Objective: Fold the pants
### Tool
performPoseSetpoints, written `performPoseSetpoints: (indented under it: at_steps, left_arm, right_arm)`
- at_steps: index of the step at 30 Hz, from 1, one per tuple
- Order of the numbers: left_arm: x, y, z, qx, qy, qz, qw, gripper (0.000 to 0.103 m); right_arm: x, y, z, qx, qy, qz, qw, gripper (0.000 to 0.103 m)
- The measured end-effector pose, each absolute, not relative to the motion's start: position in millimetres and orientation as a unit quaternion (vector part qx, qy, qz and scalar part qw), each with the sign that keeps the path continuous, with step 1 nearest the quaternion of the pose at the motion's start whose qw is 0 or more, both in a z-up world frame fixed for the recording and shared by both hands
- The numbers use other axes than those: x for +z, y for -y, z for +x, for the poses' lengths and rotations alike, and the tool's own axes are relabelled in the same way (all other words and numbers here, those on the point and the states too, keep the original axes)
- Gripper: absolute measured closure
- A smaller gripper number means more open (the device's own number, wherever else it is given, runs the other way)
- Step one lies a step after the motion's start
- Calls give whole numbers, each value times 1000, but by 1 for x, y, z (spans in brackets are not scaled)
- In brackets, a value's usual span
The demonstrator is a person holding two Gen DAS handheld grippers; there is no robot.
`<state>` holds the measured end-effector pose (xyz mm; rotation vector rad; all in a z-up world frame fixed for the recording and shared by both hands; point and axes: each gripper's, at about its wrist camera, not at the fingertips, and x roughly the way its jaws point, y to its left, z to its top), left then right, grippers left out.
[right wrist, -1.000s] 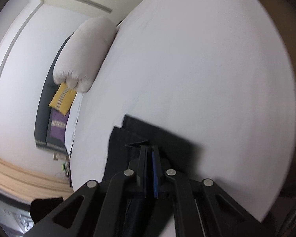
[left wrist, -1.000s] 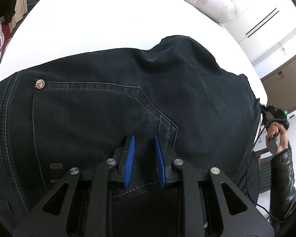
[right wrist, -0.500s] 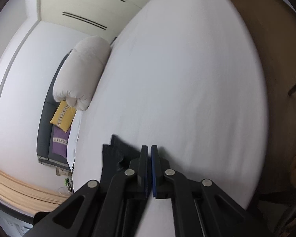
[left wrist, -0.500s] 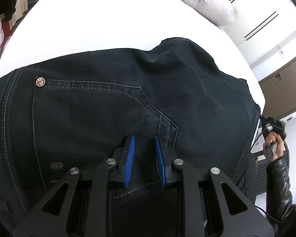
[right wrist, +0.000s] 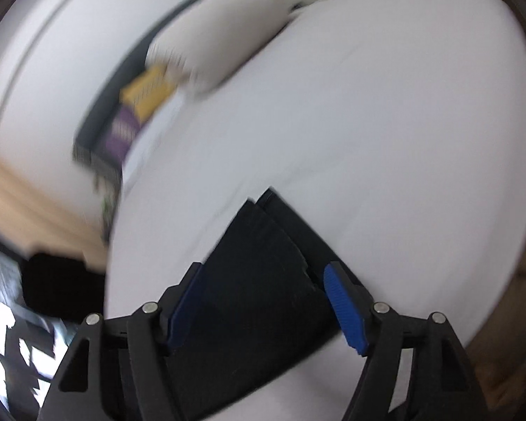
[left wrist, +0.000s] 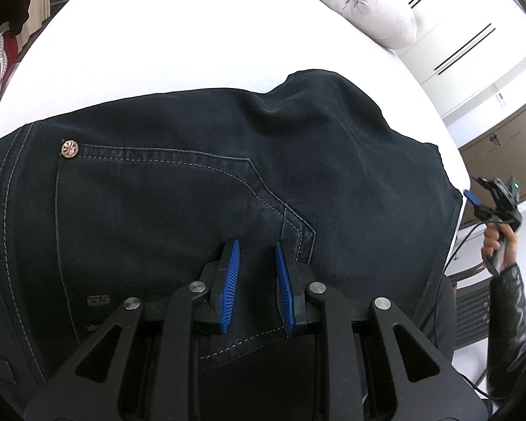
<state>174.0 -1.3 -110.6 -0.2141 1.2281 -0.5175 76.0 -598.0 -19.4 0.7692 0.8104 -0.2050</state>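
The dark pants (left wrist: pixel 200 189) lie spread on the white bed (left wrist: pixel 164 45). A small tag near the back pocket (left wrist: pixel 157 224) carries marks too small to read; a metal rivet (left wrist: pixel 69 148) sits at the pocket corner. Left gripper (left wrist: pixel 257 245): jaws narrow, pinching pocket fabric. Right gripper (right wrist: pixel 263 270): jaws opening wide above the folded leg ends (right wrist: pixel 263 245), pads clear of the cloth

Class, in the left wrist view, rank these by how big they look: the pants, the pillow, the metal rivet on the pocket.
1. Pants, filling most of the view, though nearest the camera.
2. Pillow, smaller, but farther off and cut by the frame's edge.
3. Rivet, tiny.
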Motion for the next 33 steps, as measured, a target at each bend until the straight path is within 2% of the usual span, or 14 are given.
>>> performPoseSetpoints:
  at_steps: [2, 3, 7, 9, 14, 17, 26, 33]
  left_arm:
    - [-111, 2, 175, -241, -569, -99, 780, 82]
    - [-111, 1, 175, -242, -569, -100, 779, 82]
    - [-111, 0, 177, -246, -570, -101, 778, 82]
    - [-111, -1, 178, -247, -570, -102, 777, 82]
    - [-112, -2, 179, -248, -568, -104, 778, 82]
    - [-111, -2, 178, -249, -568, -104, 778, 82]
    - [-111, -2, 178, -251, -567, -105, 777, 82]
    - [-112, -3, 178, -252, -566, -106, 778, 82]
  right_arm:
    - [-29, 609, 91, -83, -411, 367, 831, 41]
    - [-34, 615, 97, -81, -419, 365, 827, 46]
    - [-52, 634, 108, -89, -454, 365, 808, 50]
    - [-52, 632, 115, -82, -465, 358, 806, 57]
    - [-43, 635, 110, -63, -470, 347, 809, 63]
    - [-35, 631, 111, -47, -461, 344, 817, 63]
    - [-49, 623, 133, -46, -523, 319, 789, 63]
    - [-37, 619, 134, -37, -539, 287, 791, 68]
